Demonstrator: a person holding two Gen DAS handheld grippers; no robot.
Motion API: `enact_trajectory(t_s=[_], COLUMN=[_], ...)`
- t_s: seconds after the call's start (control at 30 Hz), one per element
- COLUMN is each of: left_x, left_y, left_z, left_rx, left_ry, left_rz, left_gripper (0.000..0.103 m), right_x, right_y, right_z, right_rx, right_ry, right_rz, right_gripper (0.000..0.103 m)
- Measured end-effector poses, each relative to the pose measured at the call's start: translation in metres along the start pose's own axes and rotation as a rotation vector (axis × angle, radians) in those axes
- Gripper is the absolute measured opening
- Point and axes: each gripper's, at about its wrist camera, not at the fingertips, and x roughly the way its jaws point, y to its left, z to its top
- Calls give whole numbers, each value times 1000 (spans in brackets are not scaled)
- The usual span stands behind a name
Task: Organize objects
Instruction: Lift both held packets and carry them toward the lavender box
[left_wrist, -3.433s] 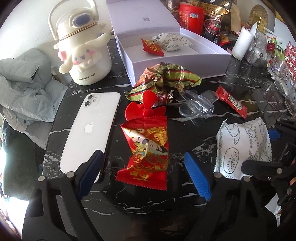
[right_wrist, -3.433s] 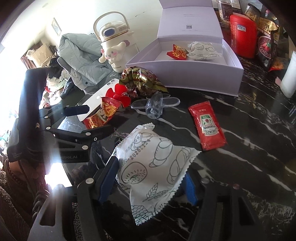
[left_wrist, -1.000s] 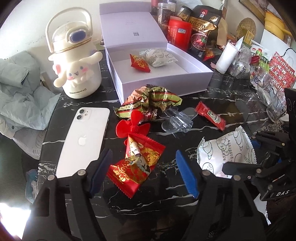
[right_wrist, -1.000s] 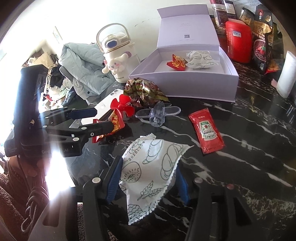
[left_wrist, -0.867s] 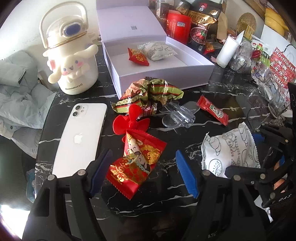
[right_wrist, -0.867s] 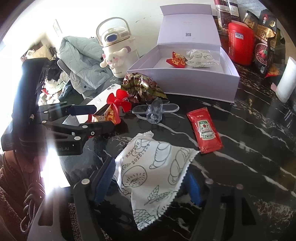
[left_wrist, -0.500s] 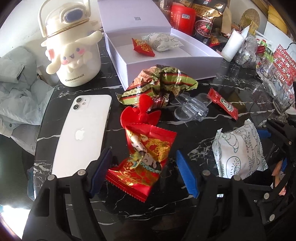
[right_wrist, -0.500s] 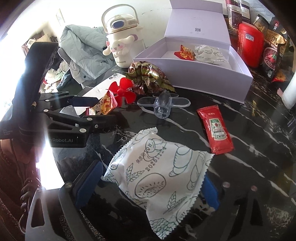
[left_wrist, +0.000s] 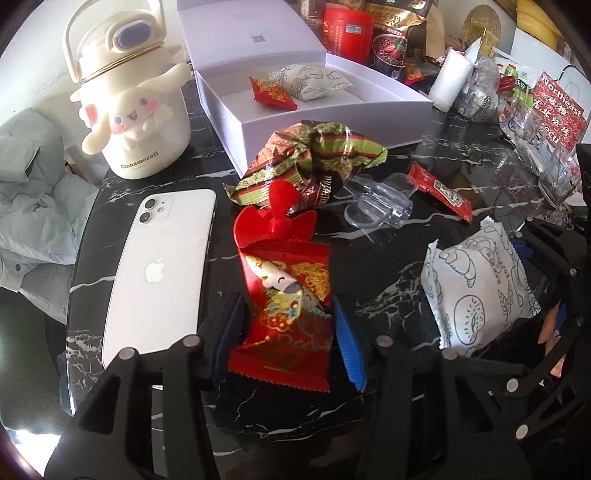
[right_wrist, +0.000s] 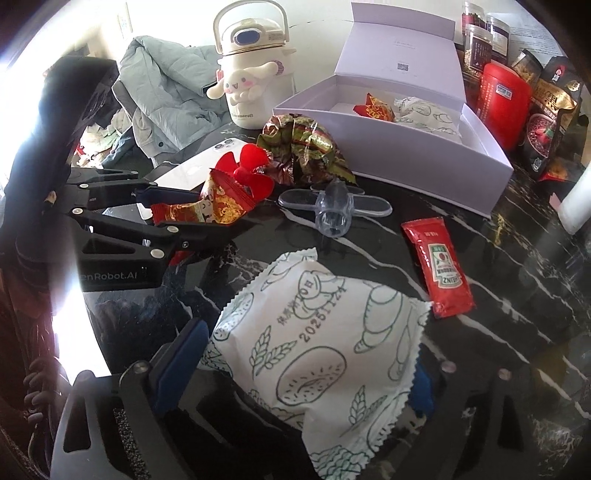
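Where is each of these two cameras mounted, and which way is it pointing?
Left wrist: sits on the left hand-held gripper, looking down over the table; its jaws pinch a red snack packet.
Right wrist: sits on the right hand-held gripper, looking down; its jaws straddle a white snack packet.
Shared: both views show both packets, the lavender box, the ketchup sachet, and the other gripper.

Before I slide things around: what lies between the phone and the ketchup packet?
In the left wrist view, the red fan and the clear plastic piece lie between phone and ketchup packet.
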Motion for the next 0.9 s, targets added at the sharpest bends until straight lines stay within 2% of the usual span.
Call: enact_trajectory(t_s=[0.07,0.2,0.43,0.9], left_x=[1,1,-8,-28], left_y=[-1,-1,-5,-19], left_z=[1,4,4,8], left_rx=[0,-17,-35,-24], left_ry=[4,15,4,-38], left_rz=[-5,-31,-60,-57], left_gripper=[44,44,43,43], right_x=[-2,-4,-10,-34], right_y=[-4,-12,-23,-27], right_z=[3,4,2,-3], right_rx=[17,50,118,134], right_ry=[-12,-11,-21,-78], right_rz=[13,38,97,106], right_gripper=[76,69,66,62])
